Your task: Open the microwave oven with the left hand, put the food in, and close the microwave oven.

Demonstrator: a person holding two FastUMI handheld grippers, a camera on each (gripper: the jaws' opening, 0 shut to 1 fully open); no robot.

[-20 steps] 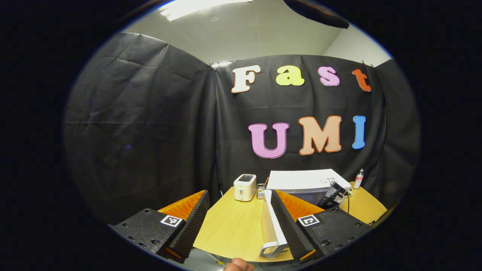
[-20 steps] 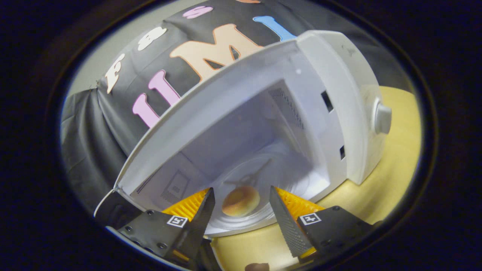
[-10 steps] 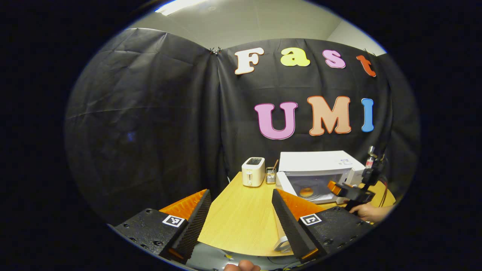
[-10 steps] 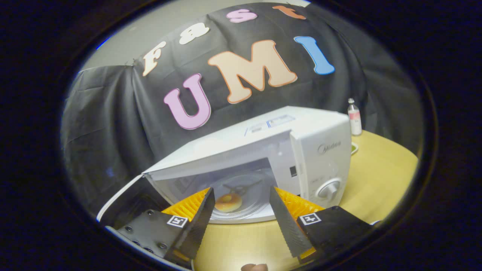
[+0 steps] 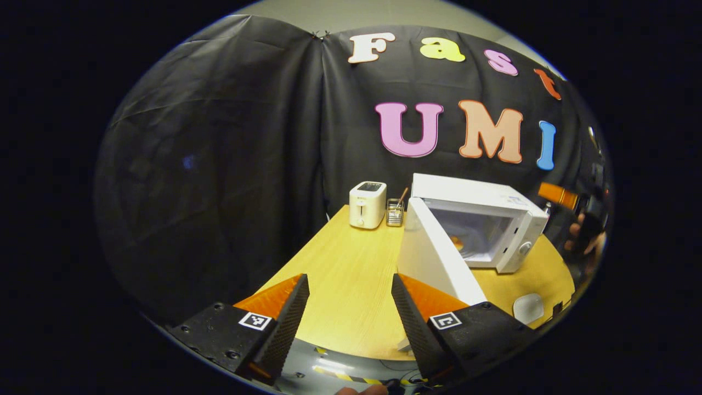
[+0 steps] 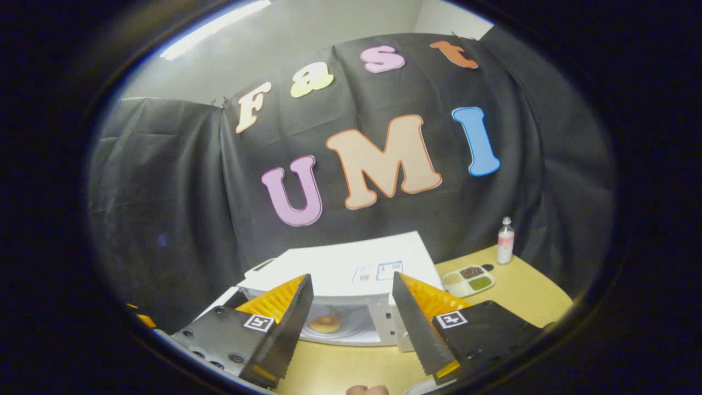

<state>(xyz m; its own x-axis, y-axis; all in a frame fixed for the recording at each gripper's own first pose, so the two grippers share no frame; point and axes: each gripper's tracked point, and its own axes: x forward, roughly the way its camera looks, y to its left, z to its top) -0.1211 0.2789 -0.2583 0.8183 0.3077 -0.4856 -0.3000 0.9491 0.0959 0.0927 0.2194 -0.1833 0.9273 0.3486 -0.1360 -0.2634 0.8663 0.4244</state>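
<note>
So the left gripper (image 5: 350, 307) is spread wide with nothing in it, hanging over the near edge of the round, light wooden table (image 5: 351, 274). Just ahead and to its right is the white microwave oven (image 5: 482, 219), and its flat white door (image 5: 439, 263) is swung out toward that gripper, free edge pointing almost at it. The right gripper (image 6: 352, 307) is also wide and empty, up above the oven's front. The round golden bun (image 6: 323, 323) sits inside on the glass plate, I think. Left one's clearly closer to the door, so the push looks like its job.
</note>
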